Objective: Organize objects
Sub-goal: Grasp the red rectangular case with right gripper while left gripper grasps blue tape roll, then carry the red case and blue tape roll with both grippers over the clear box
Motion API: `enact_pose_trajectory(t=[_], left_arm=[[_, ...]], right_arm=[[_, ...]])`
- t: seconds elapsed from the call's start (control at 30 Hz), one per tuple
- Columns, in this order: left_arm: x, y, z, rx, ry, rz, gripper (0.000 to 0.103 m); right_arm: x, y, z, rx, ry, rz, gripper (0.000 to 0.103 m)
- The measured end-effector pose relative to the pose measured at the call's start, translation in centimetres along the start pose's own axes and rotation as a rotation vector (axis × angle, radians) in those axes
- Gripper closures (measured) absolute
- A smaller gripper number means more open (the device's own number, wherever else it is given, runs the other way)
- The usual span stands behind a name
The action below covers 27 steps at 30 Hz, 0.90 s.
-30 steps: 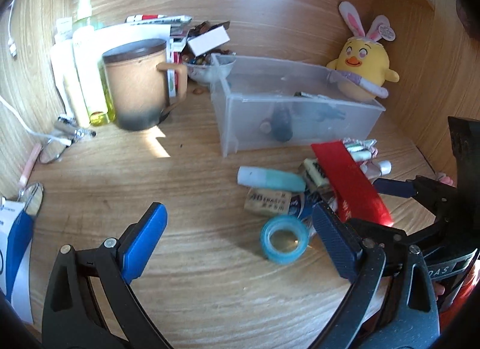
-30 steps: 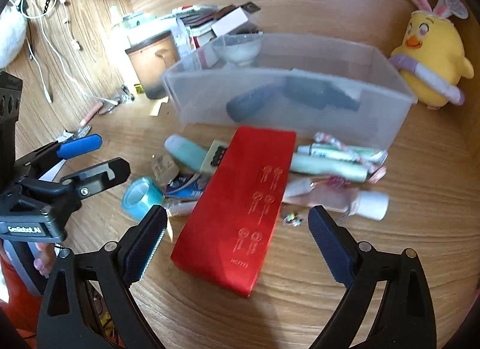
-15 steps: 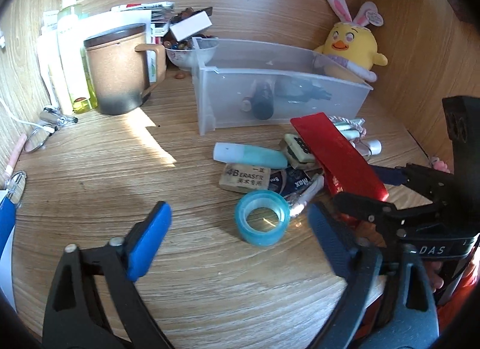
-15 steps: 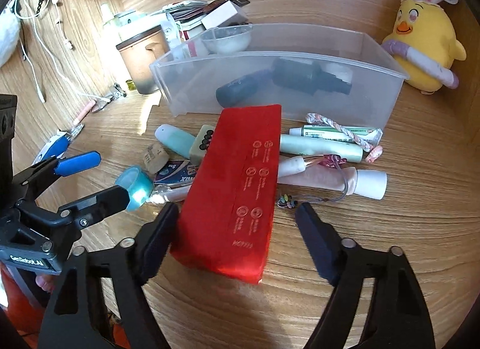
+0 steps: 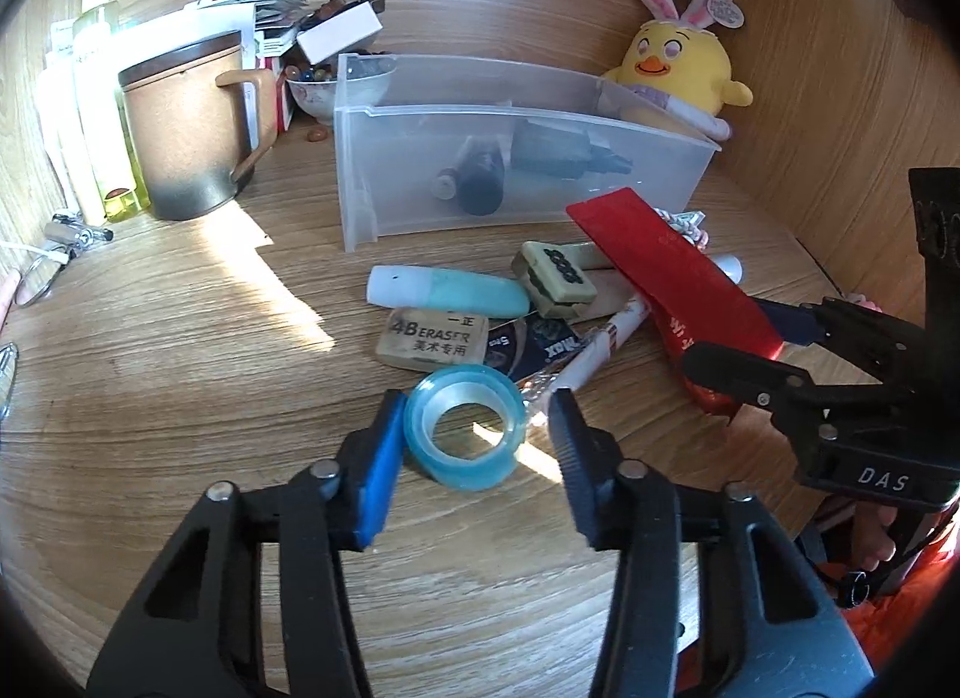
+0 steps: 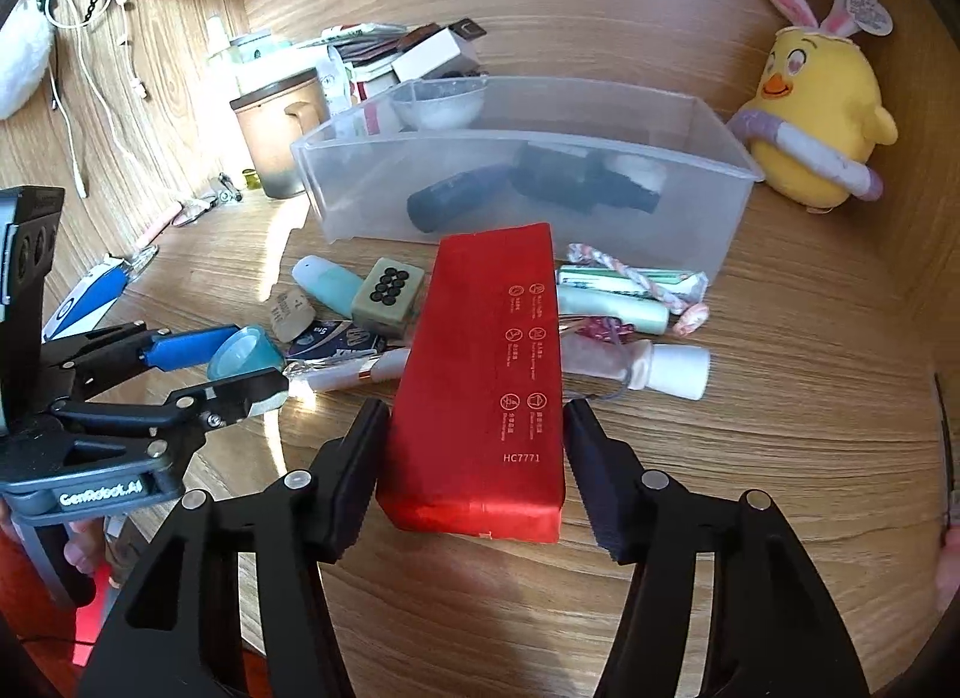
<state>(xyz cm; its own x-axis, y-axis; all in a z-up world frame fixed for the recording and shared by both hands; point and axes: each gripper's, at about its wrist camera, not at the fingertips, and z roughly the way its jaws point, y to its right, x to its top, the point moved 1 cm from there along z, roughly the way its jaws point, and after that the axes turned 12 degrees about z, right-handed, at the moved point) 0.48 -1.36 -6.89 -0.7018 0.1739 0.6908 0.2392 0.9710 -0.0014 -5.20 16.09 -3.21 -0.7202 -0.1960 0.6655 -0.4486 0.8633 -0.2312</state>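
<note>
A blue tape roll lies on the wooden desk between the fingers of my left gripper. Its jaws are closing; the left pad is at the roll's side and a small gap shows on the right. The same roll and left gripper show in the right wrist view. A long red box lies flat, and my right gripper is closing on it, pads against both long sides. From the left wrist view the red box sits in the right gripper. Behind stands a clear plastic bin holding dark bottles.
An eraser, a teal tube, a pen and a grey-green block lie in a heap before the bin. A brown mug and bottles stand at the back left, a yellow plush chick at the back right.
Both pairs of jaws have narrowed from wide open. My left gripper came forward and down until the tape roll lay between its fingers. The right fingers drew in to the red box.
</note>
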Motion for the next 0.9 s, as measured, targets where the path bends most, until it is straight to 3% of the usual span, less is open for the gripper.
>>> enact_pose_trajectory(t=[0.07, 0.47, 0.9], left_arm=[[0.1, 0.1, -0.1, 0.0, 0.006, -0.001, 0.065], [1.4, 0.4, -2.1, 0.031, 0.076, 0.008, 0.065], [5.0, 0.7, -3.3, 0.082, 0.167, 0.023, 0.065]], right_arm=[[0.1, 0.0, -0.5, 0.005, 0.014, -0.004, 0.047], [1.2, 0.4, -3.2, 0.04, 0.082, 0.003, 0.048], [3.7, 1.4, -4.6, 0.042, 0.152, 0.019, 0.048]])
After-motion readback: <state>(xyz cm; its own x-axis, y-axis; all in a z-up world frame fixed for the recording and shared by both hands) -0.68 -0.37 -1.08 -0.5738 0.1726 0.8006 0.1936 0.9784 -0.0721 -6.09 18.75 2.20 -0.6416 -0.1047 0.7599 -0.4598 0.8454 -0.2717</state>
